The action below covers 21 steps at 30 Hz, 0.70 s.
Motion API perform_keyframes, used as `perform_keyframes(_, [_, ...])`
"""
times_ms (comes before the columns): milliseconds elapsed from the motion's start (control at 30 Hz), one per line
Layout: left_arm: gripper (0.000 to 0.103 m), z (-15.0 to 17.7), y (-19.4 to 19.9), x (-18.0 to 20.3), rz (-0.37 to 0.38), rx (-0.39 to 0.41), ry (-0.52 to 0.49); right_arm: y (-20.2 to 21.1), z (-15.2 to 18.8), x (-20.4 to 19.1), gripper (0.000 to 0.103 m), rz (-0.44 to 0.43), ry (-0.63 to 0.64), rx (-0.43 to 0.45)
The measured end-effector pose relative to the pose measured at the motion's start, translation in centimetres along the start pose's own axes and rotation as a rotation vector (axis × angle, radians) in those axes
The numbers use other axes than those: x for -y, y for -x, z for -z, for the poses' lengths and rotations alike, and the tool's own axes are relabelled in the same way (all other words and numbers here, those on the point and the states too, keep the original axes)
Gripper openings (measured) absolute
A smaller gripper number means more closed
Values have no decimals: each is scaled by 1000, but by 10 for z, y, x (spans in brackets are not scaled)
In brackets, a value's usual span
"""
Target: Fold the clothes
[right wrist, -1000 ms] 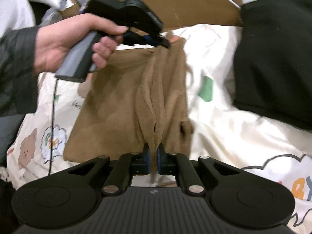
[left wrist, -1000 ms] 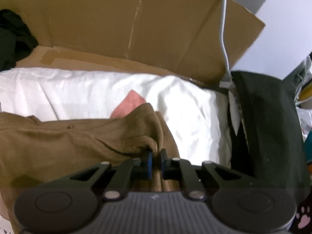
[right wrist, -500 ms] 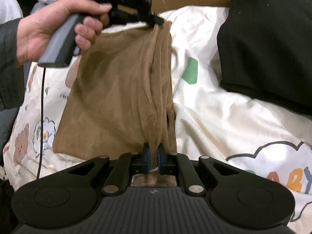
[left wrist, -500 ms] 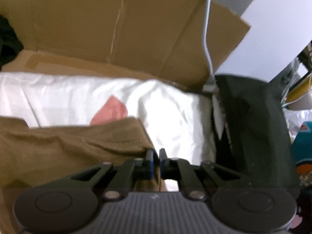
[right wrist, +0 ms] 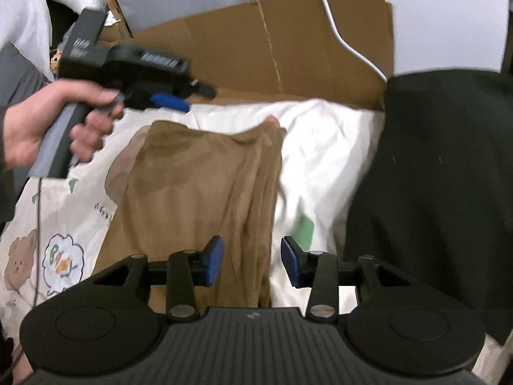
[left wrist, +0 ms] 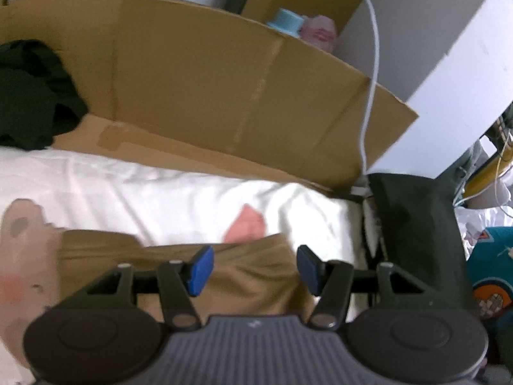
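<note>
A brown garment (right wrist: 198, 199) lies folded lengthwise on the white printed bedsheet (right wrist: 320, 166), its right edge bunched in pleats. My right gripper (right wrist: 251, 261) is open just above its near end, nothing between the pads. In the right wrist view the left gripper (right wrist: 179, 101) is held by a hand (right wrist: 48, 128) above the garment's far left corner, apart from the cloth. In the left wrist view my left gripper (left wrist: 253, 268) stands open over the brown garment (left wrist: 250, 276), holding nothing.
A black garment (right wrist: 442, 192) lies on the bed to the right. A flattened cardboard box (right wrist: 272, 51) stands behind the bed, with a white cable (right wrist: 346, 38) hanging over it. Another dark cloth (left wrist: 29, 93) sits at the far left.
Both grippers have opened and let go of the brown garment, which has dropped flat onto the sheet. The left gripper has lifted up and away from the cloth's far corner.
</note>
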<state>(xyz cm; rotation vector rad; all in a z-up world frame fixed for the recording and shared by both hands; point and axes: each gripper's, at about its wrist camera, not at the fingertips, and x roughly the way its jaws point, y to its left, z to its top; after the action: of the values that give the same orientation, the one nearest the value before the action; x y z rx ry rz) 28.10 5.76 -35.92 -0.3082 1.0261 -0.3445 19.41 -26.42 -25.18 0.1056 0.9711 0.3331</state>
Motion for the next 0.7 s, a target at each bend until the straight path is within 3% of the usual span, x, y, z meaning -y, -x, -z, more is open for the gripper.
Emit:
perform_keyframes(367, [61,5,22,-81,-60,10,51,-34,-48,-13,44,33,-8,9])
perform_keyframes(700, [61,18,3,-130,-62,-23,88,-85,-67,-19,44,54,-11,-32])
